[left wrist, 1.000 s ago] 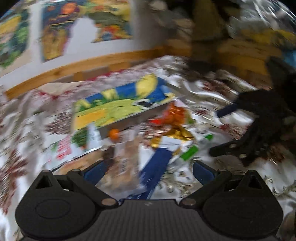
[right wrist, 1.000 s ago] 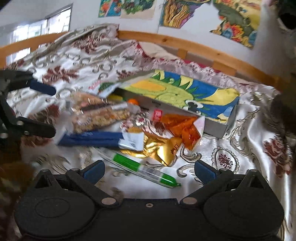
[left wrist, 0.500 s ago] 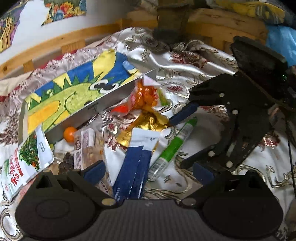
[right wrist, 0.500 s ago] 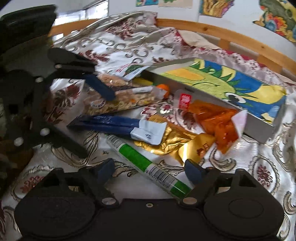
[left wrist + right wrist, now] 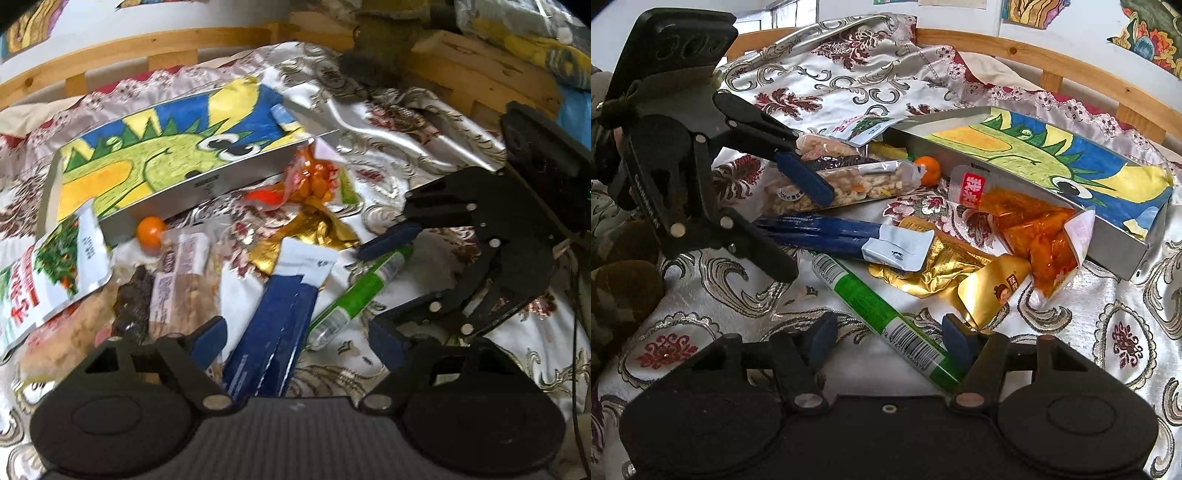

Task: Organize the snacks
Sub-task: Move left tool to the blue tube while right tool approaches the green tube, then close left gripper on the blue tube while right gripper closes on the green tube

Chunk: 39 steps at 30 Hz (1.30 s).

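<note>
Snacks lie on a patterned bedspread beside a grey box [image 5: 1015, 192] with a dragon drawing. My left gripper [image 5: 295, 339] is open, its jaws either side of the blue packet [image 5: 269, 332]; it also shows in the right wrist view [image 5: 798, 229]. My right gripper [image 5: 890, 336] is open, straddling the green-and-white tube [image 5: 871, 306]; it also shows in the left wrist view [image 5: 384, 288], with the tube [image 5: 354, 295] between its jaws. A nut bar [image 5: 849, 184], small orange [image 5: 929, 170], gold pouch [image 5: 945, 266] and orange packet [image 5: 1030, 232] lie near the box.
A white and red packet [image 5: 48, 273] lies at the box's left end. A wooden bed rail [image 5: 1052, 62] runs behind, with drawings on the wall above. Bedspread [image 5: 1108, 332] lies open to the right of the tube.
Both grippers have moved in lower over the snack pile. The left now straddles the blue packet. The right has narrowed a little and straddles the green tube.
</note>
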### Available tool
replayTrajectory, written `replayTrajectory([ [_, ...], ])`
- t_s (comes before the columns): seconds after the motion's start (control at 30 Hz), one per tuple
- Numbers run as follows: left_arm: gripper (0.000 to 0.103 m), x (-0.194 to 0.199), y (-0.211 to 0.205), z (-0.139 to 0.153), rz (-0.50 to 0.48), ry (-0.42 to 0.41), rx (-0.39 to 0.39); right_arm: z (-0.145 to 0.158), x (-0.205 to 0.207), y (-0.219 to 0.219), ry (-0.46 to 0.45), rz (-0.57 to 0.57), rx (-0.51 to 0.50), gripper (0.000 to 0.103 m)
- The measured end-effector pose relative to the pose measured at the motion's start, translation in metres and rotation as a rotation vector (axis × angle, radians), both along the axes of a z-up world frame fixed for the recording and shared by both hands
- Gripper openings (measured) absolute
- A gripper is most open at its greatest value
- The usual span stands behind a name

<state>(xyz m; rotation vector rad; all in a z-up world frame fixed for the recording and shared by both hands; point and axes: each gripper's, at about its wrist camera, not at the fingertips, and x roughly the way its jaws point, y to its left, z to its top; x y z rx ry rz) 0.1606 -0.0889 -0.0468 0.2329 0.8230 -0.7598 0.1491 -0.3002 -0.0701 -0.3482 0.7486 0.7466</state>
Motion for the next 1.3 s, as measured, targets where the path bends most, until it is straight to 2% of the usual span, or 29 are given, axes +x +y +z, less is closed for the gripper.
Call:
replayTrajectory([
  [0.13,0.083,-0.001,0.001,-0.001,0.020,0.010,0.016,0.001,-0.001,0.001,-0.001,-0.009,-0.006,0.065],
  [0.23,0.089,-0.005,-0.003,-0.003,-0.004,0.012,0.054,0.000,-0.003,0.003,-0.013,-0.007,-0.017,0.065],
  [0.3,0.089,-0.008,-0.007,-0.006,-0.012,0.005,0.092,0.000,-0.003,0.003,-0.014,-0.008,-0.024,0.065],
  [0.43,0.075,-0.010,-0.011,-0.009,0.019,0.024,0.141,0.001,-0.005,0.003,-0.010,-0.024,-0.040,0.057],
  [0.5,0.072,-0.008,-0.010,-0.008,0.048,0.032,0.137,0.003,-0.008,0.003,-0.005,-0.045,-0.051,0.050],
  [0.57,0.061,-0.006,-0.008,-0.007,0.094,0.043,0.135,0.005,-0.012,0.002,0.002,-0.065,-0.066,0.039],
  [0.67,0.050,-0.002,-0.004,-0.003,0.165,0.078,0.119,0.010,-0.017,0.004,0.039,-0.124,-0.073,0.031],
  [0.73,0.049,0.000,-0.001,-0.002,0.205,0.104,0.100,0.013,-0.023,0.006,0.061,-0.156,-0.067,0.027],
  [0.9,0.053,-0.002,-0.005,-0.004,0.211,0.077,0.123,0.009,-0.032,0.016,0.008,-0.173,-0.094,0.031],
  [0.97,0.055,-0.002,-0.007,-0.006,0.213,0.070,0.128,0.005,-0.028,0.016,-0.003,-0.185,-0.077,0.036],
  [1.03,0.055,-0.001,-0.008,-0.007,0.215,0.066,0.131,0.001,-0.023,0.017,-0.016,-0.183,-0.068,0.036],
  [1.3,0.046,-0.002,-0.013,-0.005,0.240,0.073,0.171,-0.004,-0.024,0.030,-0.064,-0.194,-0.116,0.031],
])
